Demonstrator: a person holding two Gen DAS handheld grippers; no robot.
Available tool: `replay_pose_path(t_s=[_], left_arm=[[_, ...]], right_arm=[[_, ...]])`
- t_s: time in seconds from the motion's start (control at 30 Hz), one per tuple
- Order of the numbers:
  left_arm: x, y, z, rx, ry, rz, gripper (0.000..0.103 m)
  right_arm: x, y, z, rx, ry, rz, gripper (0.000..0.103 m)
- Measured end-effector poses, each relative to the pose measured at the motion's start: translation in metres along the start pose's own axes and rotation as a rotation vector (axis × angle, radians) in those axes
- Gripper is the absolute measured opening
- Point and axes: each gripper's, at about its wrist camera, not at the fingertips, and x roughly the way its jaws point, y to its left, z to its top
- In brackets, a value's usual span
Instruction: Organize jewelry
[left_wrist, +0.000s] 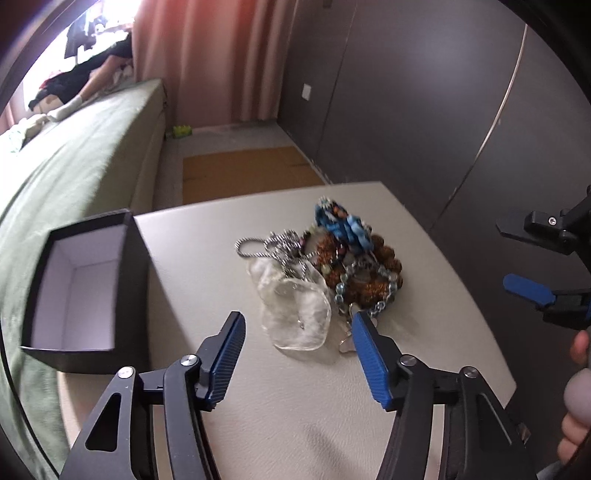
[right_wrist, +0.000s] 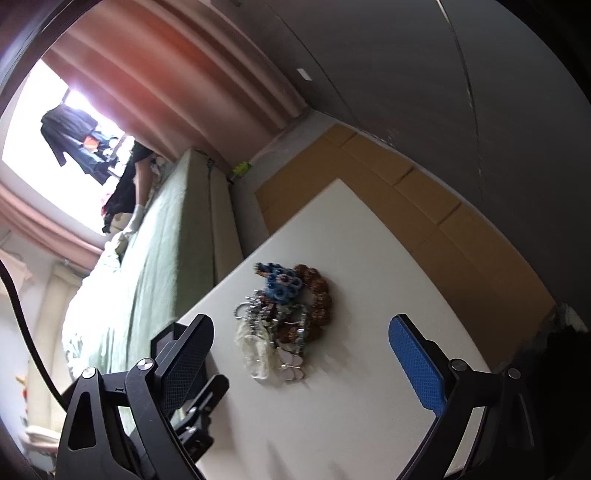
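Left gripper: my left gripper (left_wrist: 298, 321) has black arms and ribbed blue pads (left_wrist: 371, 360); the jaws stand apart with nothing pressed between them, tips just short of the near end of the pile.
Right gripper: my right gripper (right_wrist: 301, 328) is spread wide and holds nothing; one pad is blue and cross-hatched, the other reads black; in the left view it shows at the right edge (left_wrist: 532, 258).
Hand: my right hand (left_wrist: 576, 391) shows at that same edge.
Pile: the jewelry (left_wrist: 325, 273) lies in one tangled heap near the middle of the table, its long axis running from my left gripper away toward the far edge.
Pieces: a clear, crinkled plastic bag (left_wrist: 295, 314) at the near end; a twisted silver chain (left_wrist: 269, 245); rough brown beads (left_wrist: 365, 280); pale blue glassy beads; a blue knotted piece (left_wrist: 343, 223) at the far end.
Box: a black box (left_wrist: 79, 291), square, open-topped, white inside, stands at the table's left edge, well apart from the pile.
Table: the table (left_wrist: 288, 406) is off-white with a fine leather-like grain and a rounded corner.
Room: a green-covered bed (left_wrist: 85, 147) to the left, pink curtains (left_wrist: 207, 59), grey wall panels, flat cardboard on the floor.
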Motion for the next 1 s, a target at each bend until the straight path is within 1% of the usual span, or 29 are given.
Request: replay_pose_path(t_s=[0.07, 0.13, 0.23, 0.33, 0.37, 0.4, 0.43, 0.47, 0.5, 0.57, 0.6, 0.67, 0.73, 0.8, 0.83, 0.87, 1.0], left_arm=[[0.008, -0.002, -0.001, 0.006, 0.019, -0.002, 0.059], [0.017, -0.005, -0.002, 0.012, 0.032, -0.006, 0.058], [0.03, -0.009, -0.003, 0.022, 0.058, -0.011, 0.051], [0.042, -0.009, -0.006, 0.035, 0.093, 0.016, 0.037], [0.045, -0.009, -0.007, 0.036, 0.097, 0.027, 0.029], [0.043, -0.008, -0.007, 0.041, 0.079, 0.034, 0.024], [0.044, -0.007, -0.007, 0.038, 0.078, 0.031, 0.019], [0.044, -0.005, -0.007, 0.031, 0.081, 0.024, 0.009], [0.044, -0.003, -0.007, 0.023, 0.081, 0.023, 0.005], [0.04, 0.001, -0.006, 0.015, 0.067, 0.031, 0.002], [0.035, 0.003, -0.004, 0.009, 0.048, 0.026, 0.002], [0.026, 0.007, 0.0, -0.006, 0.013, 0.005, 0.002], [0.014, 0.01, 0.004, -0.022, -0.02, -0.018, 0.002], [0.003, 0.013, 0.007, -0.03, -0.049, -0.027, 0.001], [-0.001, 0.015, 0.008, -0.035, -0.057, -0.028, 0.001], [-0.004, 0.017, 0.009, -0.041, -0.065, -0.029, 0.001], [-0.019, 0.027, 0.012, -0.065, -0.097, -0.031, 0.001]], right_arm=[[0.007, -0.006, 0.0, 0.022, 0.027, 0.001, 0.085], [0.014, -0.01, -0.001, 0.043, 0.056, 0.014, 0.083], [0.018, -0.013, -0.002, 0.054, 0.071, 0.01, 0.081], [0.018, -0.014, -0.002, 0.052, 0.07, 0.012, 0.081], [0.018, -0.013, -0.002, 0.051, 0.071, 0.013, 0.081], [0.019, -0.013, -0.002, 0.048, 0.074, 0.011, 0.081], [0.02, -0.013, -0.003, 0.046, 0.078, 0.01, 0.081], [0.021, -0.012, -0.003, 0.043, 0.082, 0.01, 0.081], [0.022, -0.012, -0.002, 0.042, 0.085, 0.012, 0.081], [0.025, -0.012, -0.003, 0.041, 0.089, 0.01, 0.081], [0.026, -0.012, -0.002, 0.043, 0.087, 0.01, 0.081], [0.031, -0.012, -0.002, 0.045, 0.095, 0.012, 0.071], [0.038, -0.013, -0.002, 0.052, 0.114, 0.021, 0.067], [0.045, -0.012, -0.003, 0.058, 0.136, 0.034, 0.059], [0.05, -0.011, -0.004, 0.059, 0.15, 0.038, 0.053], [0.054, -0.01, -0.005, 0.059, 0.161, 0.04, 0.049], [0.072, -0.004, -0.009, 0.05, 0.199, 0.019, 0.048]])
